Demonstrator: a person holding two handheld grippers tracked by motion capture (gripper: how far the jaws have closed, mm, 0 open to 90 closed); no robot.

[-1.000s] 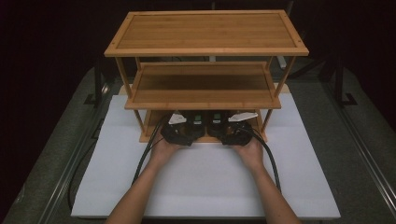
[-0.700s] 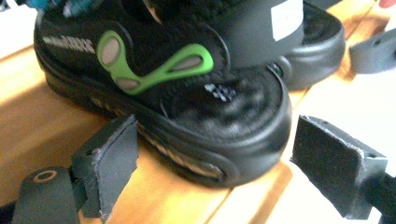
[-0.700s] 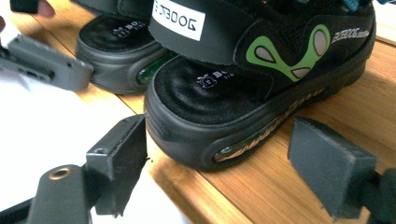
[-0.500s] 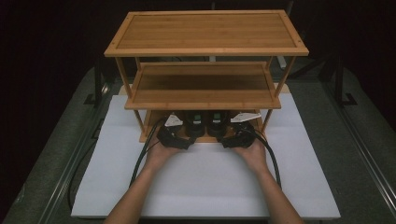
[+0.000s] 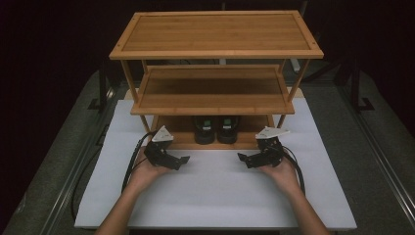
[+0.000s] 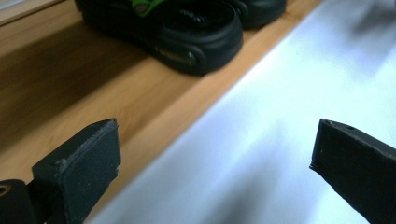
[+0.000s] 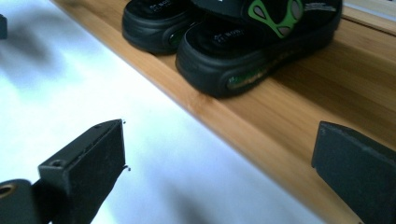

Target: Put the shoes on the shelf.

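A pair of black sandals with green trim, left one (image 5: 204,128) and right one (image 5: 228,128), stands side by side on the bottom shelf (image 5: 186,139) of a three-tier bamboo rack (image 5: 215,32). My left gripper (image 5: 181,161) is over the white mat in front of the shelf, left of the sandals. Its jaws have just been opening and nothing is between them. My right gripper (image 5: 243,159) mirrors it on the right, also just opened and empty. In the left gripper view, the left gripper (image 6: 215,158) faces a sandal (image 6: 196,32). In the right gripper view, the right gripper (image 7: 219,158) faces a sandal heel (image 7: 233,51).
The rack stands at the back of a white mat (image 5: 215,200) on a grey table. The upper shelves (image 5: 213,90) overhang the bottom one. Black cables trail from both grippers toward the table's front. Metal rails (image 5: 73,171) run along the table sides.
Both hands have drawn back from the bottom shelf toward the person and moved apart. Both pairs of jaws stand wider. The sandals stay on the shelf.
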